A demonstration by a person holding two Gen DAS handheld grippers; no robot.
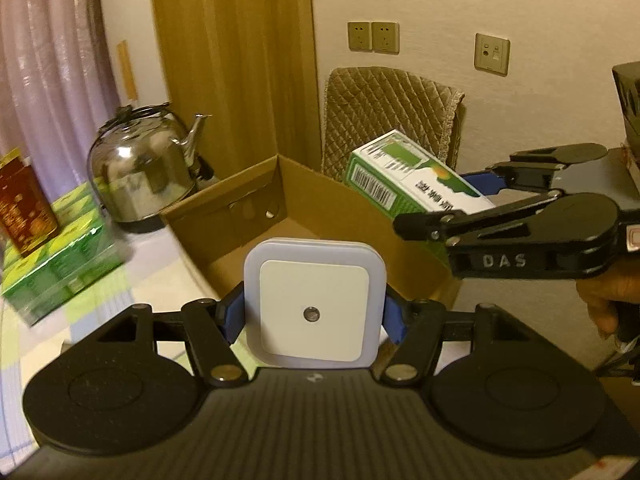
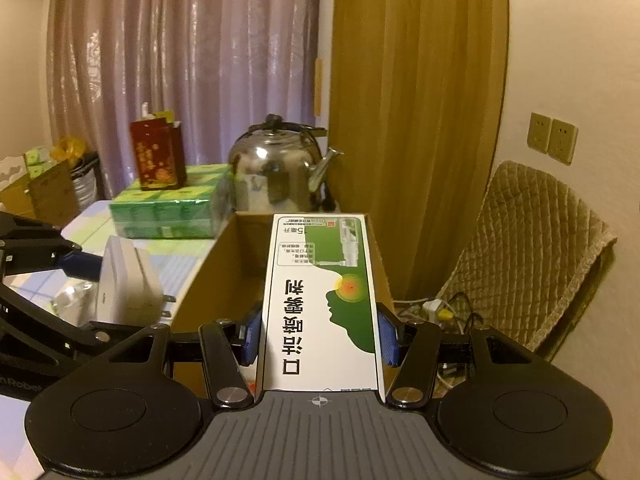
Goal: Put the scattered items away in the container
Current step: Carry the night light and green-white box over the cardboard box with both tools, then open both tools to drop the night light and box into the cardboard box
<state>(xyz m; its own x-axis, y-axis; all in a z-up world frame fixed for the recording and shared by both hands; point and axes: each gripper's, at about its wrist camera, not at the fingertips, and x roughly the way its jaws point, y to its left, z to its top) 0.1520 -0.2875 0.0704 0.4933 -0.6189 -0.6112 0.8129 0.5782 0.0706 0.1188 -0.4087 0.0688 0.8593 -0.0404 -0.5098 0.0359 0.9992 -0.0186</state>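
Fingers [image 1: 231,317] of left gripper [image 1: 314,316] clamp night light [image 1: 314,304]; right gripper [image 2: 320,334] clamps carton [image 2: 320,300] lengthwise; cardboard box [image 1: 240,216] ahead, below both.

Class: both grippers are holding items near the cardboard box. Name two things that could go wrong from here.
1. The right gripper and left gripper are close at the box; they might collide.
2. The night light is held near the box's front wall, so releasing now may drop it outside.
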